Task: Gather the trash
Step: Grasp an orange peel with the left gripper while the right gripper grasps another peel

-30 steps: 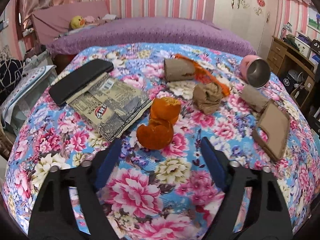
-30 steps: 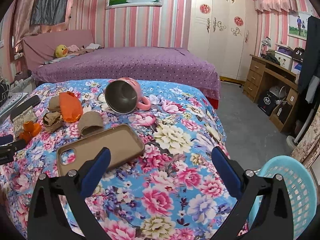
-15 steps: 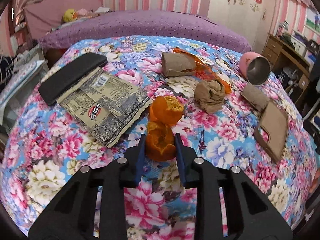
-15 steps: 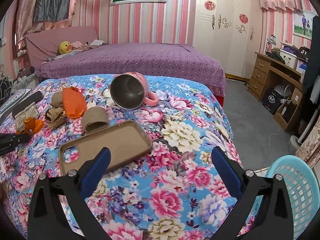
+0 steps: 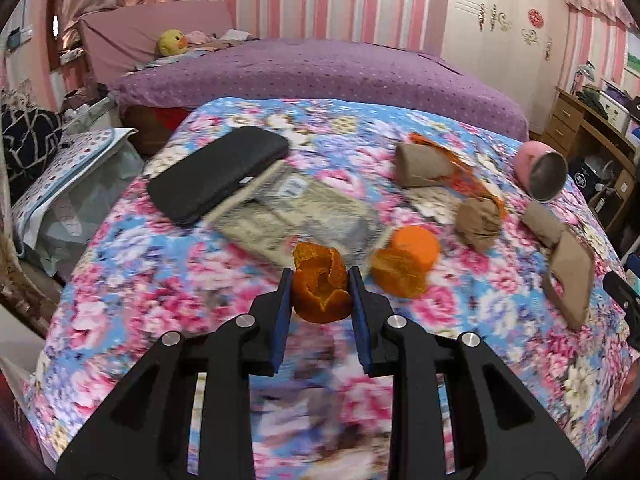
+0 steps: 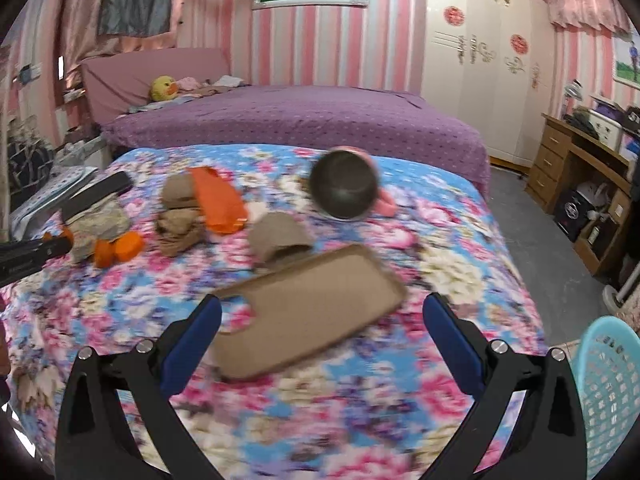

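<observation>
My left gripper [image 5: 319, 278] is shut on a piece of orange peel [image 5: 320, 288] and holds it above the floral bedspread [image 5: 160, 288]. A second orange peel [image 5: 406, 266] lies on the bed just right of it. A flattened snack wrapper [image 5: 304, 216], an orange wrapper [image 5: 464, 172] and crumpled brown paper [image 5: 478, 222] lie beyond. My right gripper [image 6: 322, 314] is open and empty, above a brown phone case [image 6: 308, 308]. The light blue basket [image 6: 608, 392] stands on the floor at the lower right of the right wrist view.
A black case [image 5: 218, 174] lies at the bed's left. A pink mug [image 6: 344, 192] lies on its side, with brown paper rolls [image 6: 280, 236] near it. A purple bed [image 6: 300, 120] stands behind and a wooden desk [image 6: 580, 168] to the right.
My left gripper closed on the near orange peel and lifted it off the bed, away from the other peel. My right gripper moved forward and left over the phone case, still open.
</observation>
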Motion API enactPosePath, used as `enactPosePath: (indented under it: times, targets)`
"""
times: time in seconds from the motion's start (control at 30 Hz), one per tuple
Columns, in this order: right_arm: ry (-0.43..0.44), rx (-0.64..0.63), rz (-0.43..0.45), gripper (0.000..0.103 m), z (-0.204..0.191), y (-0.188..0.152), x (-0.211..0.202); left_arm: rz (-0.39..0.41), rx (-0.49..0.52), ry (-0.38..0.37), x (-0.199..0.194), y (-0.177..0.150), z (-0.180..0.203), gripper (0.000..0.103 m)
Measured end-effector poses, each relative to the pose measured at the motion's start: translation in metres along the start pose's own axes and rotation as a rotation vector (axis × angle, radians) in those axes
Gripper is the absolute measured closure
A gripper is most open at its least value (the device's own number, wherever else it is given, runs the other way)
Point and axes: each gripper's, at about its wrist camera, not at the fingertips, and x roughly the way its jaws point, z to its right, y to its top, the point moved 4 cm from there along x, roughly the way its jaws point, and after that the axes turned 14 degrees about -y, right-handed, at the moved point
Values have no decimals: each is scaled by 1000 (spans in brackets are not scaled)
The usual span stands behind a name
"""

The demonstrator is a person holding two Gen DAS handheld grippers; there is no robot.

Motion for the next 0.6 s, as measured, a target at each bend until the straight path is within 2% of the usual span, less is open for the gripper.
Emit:
enactPosePath:
  times: [0.23, 0.53, 0.6]
  targets:
    - [50, -95, 16, 5, -68, 5, -7, 28, -38, 30, -15, -3, -49, 77]
    - [143, -105, -8, 6, -150, 22, -7, 94, -76, 86, -38, 0, -92, 77]
    - [146, -128, -13, 13, -164, 24, -4, 106, -74, 87, -42, 2, -94, 77]
